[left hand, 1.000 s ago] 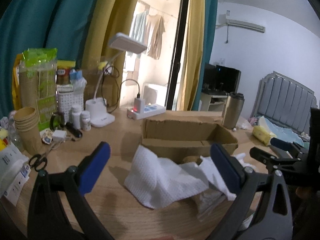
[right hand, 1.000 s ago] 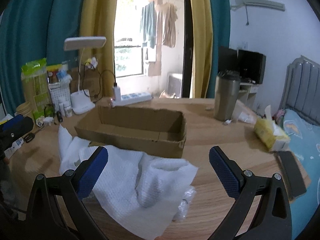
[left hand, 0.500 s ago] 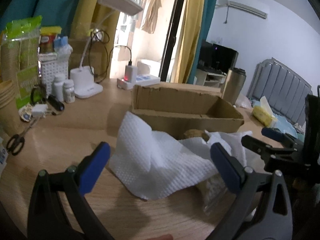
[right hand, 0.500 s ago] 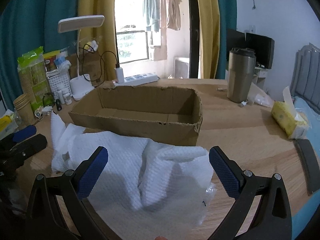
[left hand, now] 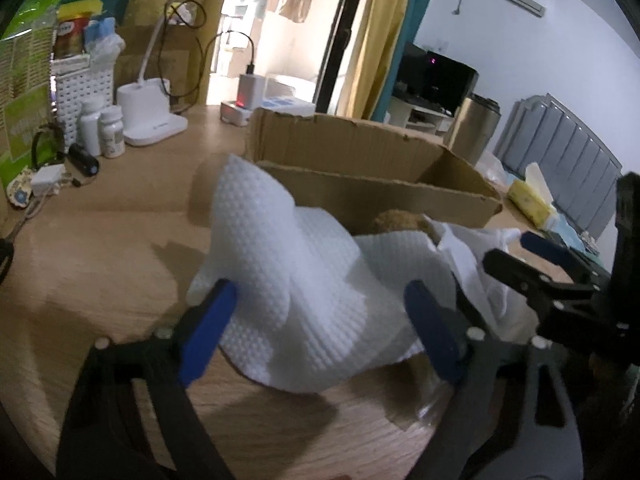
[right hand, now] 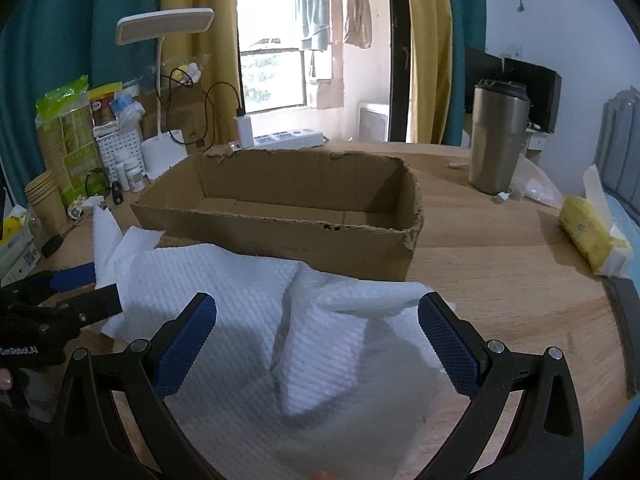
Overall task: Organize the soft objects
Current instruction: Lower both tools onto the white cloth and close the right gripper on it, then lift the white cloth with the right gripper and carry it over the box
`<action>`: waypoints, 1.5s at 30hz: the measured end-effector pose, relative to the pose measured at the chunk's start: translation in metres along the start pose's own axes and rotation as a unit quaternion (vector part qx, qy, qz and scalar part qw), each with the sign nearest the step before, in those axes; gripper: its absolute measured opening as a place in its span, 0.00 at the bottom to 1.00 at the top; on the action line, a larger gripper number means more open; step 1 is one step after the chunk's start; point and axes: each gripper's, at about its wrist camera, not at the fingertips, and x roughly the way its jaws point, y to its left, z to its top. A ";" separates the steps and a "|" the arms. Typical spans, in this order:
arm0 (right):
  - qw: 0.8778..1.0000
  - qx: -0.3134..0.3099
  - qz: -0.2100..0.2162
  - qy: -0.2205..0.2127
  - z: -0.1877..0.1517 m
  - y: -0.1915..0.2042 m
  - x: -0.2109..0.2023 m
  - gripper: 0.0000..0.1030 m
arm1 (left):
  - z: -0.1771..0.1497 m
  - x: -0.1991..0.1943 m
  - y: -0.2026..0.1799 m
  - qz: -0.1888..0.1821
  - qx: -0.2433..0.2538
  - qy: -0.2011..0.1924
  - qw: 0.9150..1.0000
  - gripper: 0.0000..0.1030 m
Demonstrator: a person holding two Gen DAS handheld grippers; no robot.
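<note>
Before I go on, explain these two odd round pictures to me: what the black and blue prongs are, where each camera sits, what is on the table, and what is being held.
There is no robot here. A person holds a hand tool in each hand, and each tool has two blue-padded fingers with a wide-angle camera behind them.

One picture looks along the left gripper, the other along the right gripper. Both are open and hold nothing.

On the wooden table a crumpled white cloth lies in front of an empty cardboard box. A steel tumbler, a yellow tissue pack and a desk lamp stand around.
</note>
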 end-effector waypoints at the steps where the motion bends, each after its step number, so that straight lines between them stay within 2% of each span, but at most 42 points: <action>1: 1.000 0.000 0.000 0.005 0.000 0.001 0.003 1.00 | -0.001 0.001 0.000 -0.003 0.002 0.004 1.000 0.77; 3: 1.000 -0.001 0.002 0.012 -0.001 0.002 0.008 1.00 | -0.002 0.003 -0.001 -0.011 0.002 0.011 1.000 0.65; 6: 1.000 -0.011 -0.002 0.017 -0.002 0.006 0.011 1.00 | -0.005 0.005 -0.001 -0.019 0.002 0.023 1.000 0.54; 8: 0.999 -0.016 -0.004 0.028 -0.003 0.008 0.014 0.93 | -0.006 0.005 -0.001 -0.025 0.003 0.026 0.999 0.47; 9: 0.999 -0.018 -0.004 0.034 -0.003 0.009 0.017 0.80 | -0.007 0.004 -0.002 -0.028 0.004 0.026 0.999 0.44; 10: 0.999 -0.019 0.000 0.042 -0.004 0.009 0.019 0.73 | -0.007 0.004 -0.003 -0.032 0.005 0.026 0.999 0.43; 12: 0.999 -0.019 0.006 0.044 -0.005 0.009 0.019 0.70 | -0.007 0.002 -0.004 -0.034 0.008 0.027 0.999 0.38; 14: 0.999 -0.021 0.014 0.042 -0.005 0.010 0.019 0.61 | -0.007 0.000 -0.005 -0.033 0.012 0.026 0.999 0.31; 16: 0.999 -0.023 0.020 0.040 -0.006 0.011 0.017 0.43 | -0.006 -0.002 -0.005 -0.035 0.013 0.024 0.999 0.23; 17: 0.999 -0.027 0.018 0.039 -0.006 0.013 0.016 0.39 | -0.006 -0.003 -0.005 -0.036 0.013 0.022 0.999 0.21; 19: 0.998 -0.046 0.012 0.036 -0.005 0.018 0.013 0.11 | -0.004 -0.009 -0.006 -0.039 0.016 0.014 0.999 0.17; 20: 0.998 -0.051 0.010 0.033 -0.005 0.020 0.011 0.09 | -0.003 -0.012 -0.006 -0.040 0.020 0.008 0.999 0.14; 26: 0.998 -0.055 0.018 0.011 -0.001 0.018 -0.003 0.08 | 0.002 -0.026 -0.015 -0.044 0.045 -0.016 0.998 0.09; 32: 0.998 -0.055 0.019 -0.022 0.008 0.013 -0.024 0.08 | 0.006 -0.035 -0.017 -0.050 0.044 -0.026 0.997 0.08; 45: 0.996 -0.038 0.016 -0.074 0.028 -0.007 -0.059 0.08 | 0.030 -0.065 -0.021 -0.048 0.054 -0.074 0.995 0.08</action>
